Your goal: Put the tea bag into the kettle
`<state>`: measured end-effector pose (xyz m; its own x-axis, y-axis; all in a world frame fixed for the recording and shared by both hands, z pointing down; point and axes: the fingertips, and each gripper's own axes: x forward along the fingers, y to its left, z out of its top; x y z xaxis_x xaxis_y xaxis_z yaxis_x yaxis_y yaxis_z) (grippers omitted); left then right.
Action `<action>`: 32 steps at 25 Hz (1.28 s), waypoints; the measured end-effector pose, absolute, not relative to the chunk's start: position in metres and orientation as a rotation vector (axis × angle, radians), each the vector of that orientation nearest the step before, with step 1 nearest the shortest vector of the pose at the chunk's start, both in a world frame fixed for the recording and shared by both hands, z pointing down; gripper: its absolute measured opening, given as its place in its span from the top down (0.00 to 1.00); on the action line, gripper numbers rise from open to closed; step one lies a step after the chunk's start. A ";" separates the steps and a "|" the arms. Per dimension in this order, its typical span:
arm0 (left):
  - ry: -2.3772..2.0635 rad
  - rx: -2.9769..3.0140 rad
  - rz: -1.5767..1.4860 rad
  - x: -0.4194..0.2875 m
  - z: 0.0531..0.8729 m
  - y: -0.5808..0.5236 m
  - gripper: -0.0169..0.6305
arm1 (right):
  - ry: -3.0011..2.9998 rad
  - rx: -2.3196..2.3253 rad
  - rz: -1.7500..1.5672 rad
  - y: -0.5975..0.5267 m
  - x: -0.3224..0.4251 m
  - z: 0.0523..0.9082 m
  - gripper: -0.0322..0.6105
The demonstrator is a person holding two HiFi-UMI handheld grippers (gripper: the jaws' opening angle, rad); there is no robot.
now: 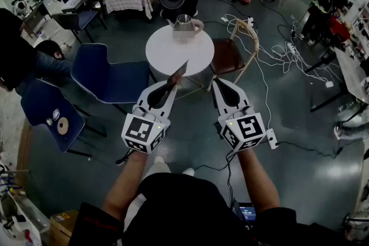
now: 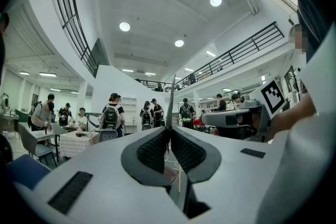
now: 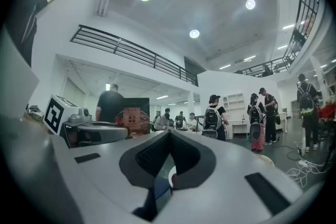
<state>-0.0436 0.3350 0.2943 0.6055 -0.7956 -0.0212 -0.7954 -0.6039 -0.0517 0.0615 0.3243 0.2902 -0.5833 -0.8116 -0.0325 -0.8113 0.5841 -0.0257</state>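
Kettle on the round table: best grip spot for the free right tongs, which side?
Likely the looped handle, from the right with the right tongs: it juts off the right side of the kettle, and that leaves the top free for the tea bag in the left tongs.

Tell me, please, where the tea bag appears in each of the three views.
Head view: the tea bag sticks up at centre from the left gripper, before the round table.
Left gripper view: an edge-on sliver rising at centre from the shut jaws.
Right gripper view: a dark packet, left of centre.
Shared landmark: the left gripper pinching it.
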 end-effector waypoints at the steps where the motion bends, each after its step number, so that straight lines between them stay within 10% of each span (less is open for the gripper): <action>1: 1.370 -2.764 -0.009 -0.041 0.295 0.337 0.92 | 2.757 -1.409 -0.020 0.326 0.064 0.291 0.92; 32: 1.402 -2.770 0.022 -0.052 0.300 0.240 0.92 | 2.764 -1.391 -0.021 0.232 0.053 0.298 0.92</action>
